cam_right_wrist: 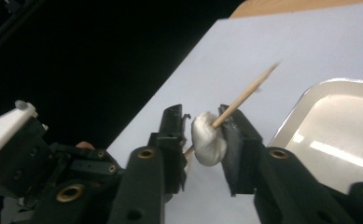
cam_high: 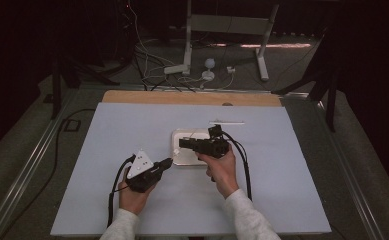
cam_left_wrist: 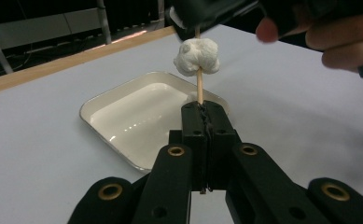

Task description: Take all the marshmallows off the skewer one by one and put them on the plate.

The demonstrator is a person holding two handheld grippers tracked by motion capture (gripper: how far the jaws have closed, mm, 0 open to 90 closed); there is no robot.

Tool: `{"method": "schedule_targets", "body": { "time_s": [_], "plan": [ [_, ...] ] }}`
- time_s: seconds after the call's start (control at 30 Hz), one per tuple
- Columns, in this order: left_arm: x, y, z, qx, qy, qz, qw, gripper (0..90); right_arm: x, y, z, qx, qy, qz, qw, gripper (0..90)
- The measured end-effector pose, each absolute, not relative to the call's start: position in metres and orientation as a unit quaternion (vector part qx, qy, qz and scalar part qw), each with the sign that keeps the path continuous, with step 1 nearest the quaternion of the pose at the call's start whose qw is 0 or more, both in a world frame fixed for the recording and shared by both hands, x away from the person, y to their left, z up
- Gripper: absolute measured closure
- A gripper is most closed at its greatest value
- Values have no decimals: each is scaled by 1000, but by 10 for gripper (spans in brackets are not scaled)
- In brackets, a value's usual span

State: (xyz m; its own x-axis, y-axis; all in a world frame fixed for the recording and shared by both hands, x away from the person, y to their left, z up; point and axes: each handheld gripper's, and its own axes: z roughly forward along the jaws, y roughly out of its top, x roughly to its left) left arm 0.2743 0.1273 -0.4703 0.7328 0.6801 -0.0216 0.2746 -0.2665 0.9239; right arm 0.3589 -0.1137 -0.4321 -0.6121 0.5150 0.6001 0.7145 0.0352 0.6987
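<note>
A white marshmallow (cam_left_wrist: 196, 56) is threaded on a thin wooden skewer (cam_left_wrist: 199, 88). My left gripper (cam_left_wrist: 203, 106) is shut on the skewer's lower end and holds it upright over the near corner of a shallow white tray (cam_left_wrist: 123, 116). In the right gripper view the marshmallow (cam_right_wrist: 208, 137) sits between the jaws of my right gripper (cam_right_wrist: 200, 114). Those jaws stand apart, with the right one touching it, and the skewer (cam_right_wrist: 247, 95) pokes out beyond. From above, the left gripper (cam_high: 171, 161) and the right gripper (cam_high: 182, 143) meet at the tray's (cam_high: 189, 159) left side.
A pale sheet (cam_high: 132, 125) covers the table, with a wooden edge (cam_high: 192, 97) at the back. A thin light stick (cam_high: 227, 122) lies behind the tray. Beyond the table are cables and a metal stand (cam_high: 227, 25) on the floor.
</note>
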Motion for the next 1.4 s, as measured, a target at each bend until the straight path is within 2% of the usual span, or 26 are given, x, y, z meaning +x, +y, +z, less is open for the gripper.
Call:
{"method": "schedule_targets", "body": {
  "time_s": [0.17,0.2,0.57,1.4],
  "plan": [
    [274,127,-472,776,307,195,516,900,359,-113,-435,-439,-707,-542,115,785],
    [275,127,-472,776,305,193,517,900,358,-114,-433,-442,-705,-544,104,799],
    [274,129,-468,773,296,192,527,900,360,-127,-419,-446,-688,-569,58,809],
    [273,130,-466,789,281,205,507,900,364,-136,-416,-462,-678,-570,40,814]
  ]
}}
